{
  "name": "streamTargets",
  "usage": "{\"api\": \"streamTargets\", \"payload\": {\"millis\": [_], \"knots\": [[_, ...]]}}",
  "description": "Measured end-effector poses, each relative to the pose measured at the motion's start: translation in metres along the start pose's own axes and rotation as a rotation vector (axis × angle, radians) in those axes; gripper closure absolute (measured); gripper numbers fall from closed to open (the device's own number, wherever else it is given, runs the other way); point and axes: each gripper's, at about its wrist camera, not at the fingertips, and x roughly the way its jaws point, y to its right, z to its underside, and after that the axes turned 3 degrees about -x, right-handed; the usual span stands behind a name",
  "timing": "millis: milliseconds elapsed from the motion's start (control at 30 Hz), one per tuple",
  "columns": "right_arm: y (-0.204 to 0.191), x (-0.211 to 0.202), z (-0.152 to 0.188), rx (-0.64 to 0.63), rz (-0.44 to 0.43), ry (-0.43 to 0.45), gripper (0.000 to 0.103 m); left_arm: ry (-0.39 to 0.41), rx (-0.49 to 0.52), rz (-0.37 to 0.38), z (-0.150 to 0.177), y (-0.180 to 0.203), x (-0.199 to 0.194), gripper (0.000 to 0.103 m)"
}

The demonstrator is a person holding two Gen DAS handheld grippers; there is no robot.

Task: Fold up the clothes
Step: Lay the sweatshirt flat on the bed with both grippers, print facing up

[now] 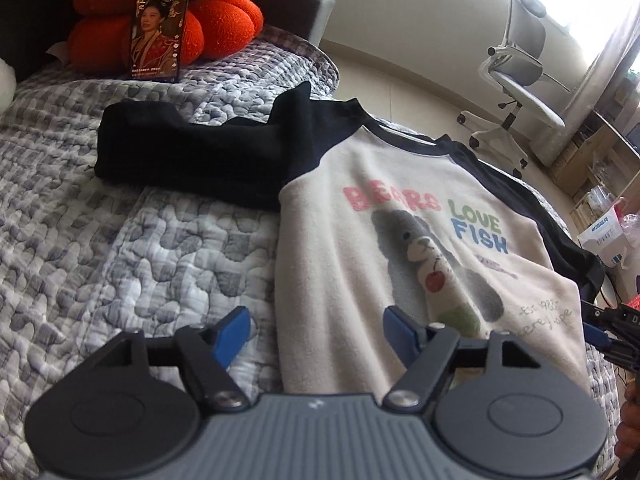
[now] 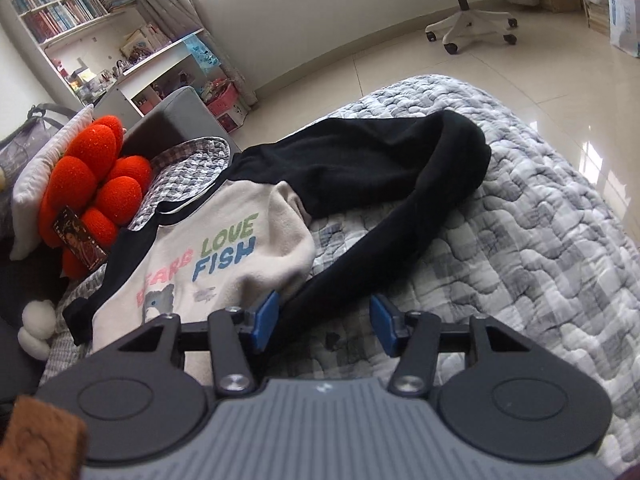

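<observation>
One sweatshirt [image 1: 400, 248] is seen spread front-up on one bed covered by a grey-and-white quilt [image 1: 120, 240]. The garment is cream in the body with two black sleeves and a dark neckband; one grey bear is printed on it under three words, "BEARS LOVE FISH". In the left wrist view one sleeve [image 1: 192, 156] is laid out sideways across the quilt. In the right wrist view the other sleeve [image 2: 380, 184] is bent back in a loop towards the camera, and the cream side edge beside it is rumpled.

Two hand-held grippers are in use. The left hand-held gripper [image 1: 316, 330] is held over the lower edge of the sweatshirt with its two blue pads apart; nothing is clamped, one pad being over the quilt and the other over the cream fabric. The right hand-held gripper [image 2: 325, 322] is likewise released, its two blue pads [image 2: 267, 316] standing on either side of the black sleeve's lower end without pressing on it. Whether the pads touch the cloth cannot be told.

At the head of the bed one orange flower-shaped cushion [image 1: 180, 16] is seen, with one phone [image 1: 158, 28] propped upright against it, its screen lit. One white office chair [image 1: 516, 80] stands on the tiled floor, and one bookshelf [image 2: 64, 8] is seen in the right wrist view.
</observation>
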Motion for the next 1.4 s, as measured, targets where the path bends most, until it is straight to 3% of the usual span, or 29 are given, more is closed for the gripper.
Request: {"api": "streamTargets", "payload": {"millis": [67, 167, 333, 533, 800, 1033, 1200, 1267, 1400], "knots": [[-0.001, 0.006, -0.002, -0.002, 0.015, -0.007, 0.088, -0.007, -0.016, -0.002, -0.001, -0.002, 0.003, 0.041], [-0.004, 0.002, -0.007, -0.015, 0.042, 0.000, 0.094, -0.001, -0.007, -0.006, -0.002, -0.002, 0.004, 0.043], [-0.013, -0.020, -0.018, -0.115, 0.125, 0.085, 0.095, -0.006, 0.002, 0.005, 0.000, -0.002, 0.001, 0.044], [-0.006, -0.045, -0.029, -0.274, 0.344, 0.236, 0.095, -0.027, -0.046, 0.037, -0.002, -0.007, 0.000, 0.037], [0.046, -0.046, -0.039, -0.160, 0.409, 0.196, 0.095, -0.042, -0.043, 0.049, -0.002, -0.008, -0.003, 0.036], [0.070, -0.038, -0.038, -0.095, 0.430, 0.127, 0.092, -0.043, -0.046, 0.047, -0.002, -0.010, -0.005, 0.037], [0.067, -0.048, -0.034, -0.115, 0.426, 0.114, 0.083, -0.040, -0.055, 0.050, -0.002, -0.012, -0.008, 0.037], [0.061, -0.056, -0.029, -0.144, 0.418, 0.128, 0.059, -0.034, -0.054, 0.058, -0.002, -0.011, -0.011, 0.037], [0.050, -0.073, -0.021, -0.206, 0.401, 0.157, 0.053, -0.023, -0.024, 0.087, 0.000, -0.003, -0.020, 0.037]]}}
